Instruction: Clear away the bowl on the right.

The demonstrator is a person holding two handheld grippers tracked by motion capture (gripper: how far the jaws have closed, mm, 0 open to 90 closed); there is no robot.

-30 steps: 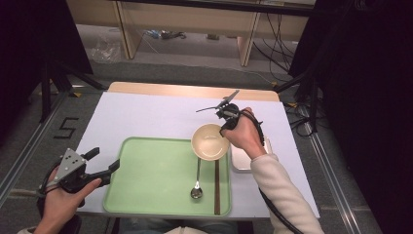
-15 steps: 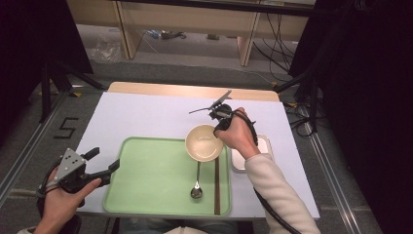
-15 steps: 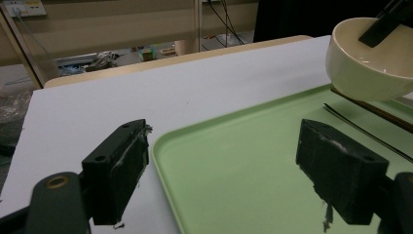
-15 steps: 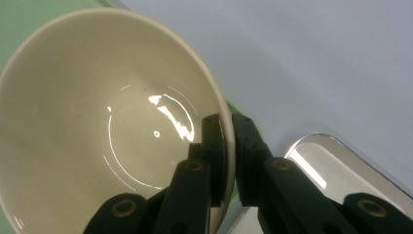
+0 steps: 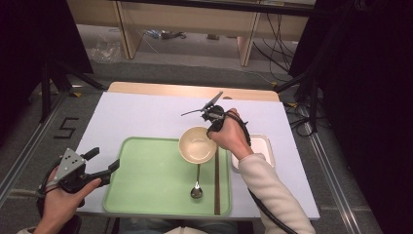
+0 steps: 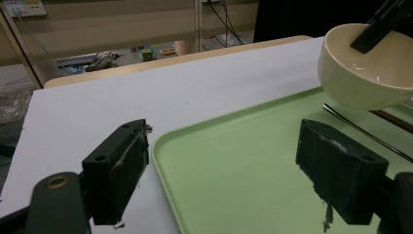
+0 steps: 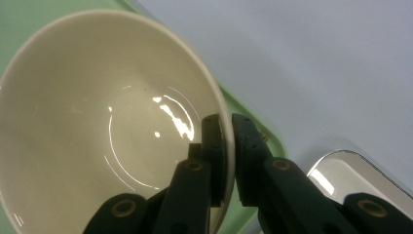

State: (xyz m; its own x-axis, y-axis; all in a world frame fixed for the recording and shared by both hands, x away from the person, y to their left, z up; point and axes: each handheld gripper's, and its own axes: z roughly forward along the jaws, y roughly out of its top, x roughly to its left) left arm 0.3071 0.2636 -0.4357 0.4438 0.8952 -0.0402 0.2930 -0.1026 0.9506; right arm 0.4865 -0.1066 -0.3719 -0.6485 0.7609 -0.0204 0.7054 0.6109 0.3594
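Observation:
A cream bowl [image 5: 197,145] hangs tilted over the back right part of the green tray [image 5: 146,181]. My right gripper [image 5: 210,135] is shut on its right rim. In the right gripper view the jaws [image 7: 226,127] pinch the bowl [image 7: 107,122] wall, one pad inside and one outside. A metal spoon [image 5: 197,184] and a brown stick [image 5: 216,181] lie on the tray in front of the bowl. My left gripper [image 5: 105,159] stands open at the tray's left edge, with nothing between its pads [image 6: 122,165]. From there the bowl [image 6: 360,83] shows floating above the tray [image 6: 234,161].
A white square dish [image 5: 262,146] sits on the pale table sheet [image 5: 146,117] right of the tray, under the right wrist; its corner [image 7: 350,178] shows below the bowl. The table's wooden back edge [image 5: 195,91] lies beyond. Dark stands flank both sides.
The right hand has carried the bowl leftward, further in over the tray. The left gripper has stayed where it was.

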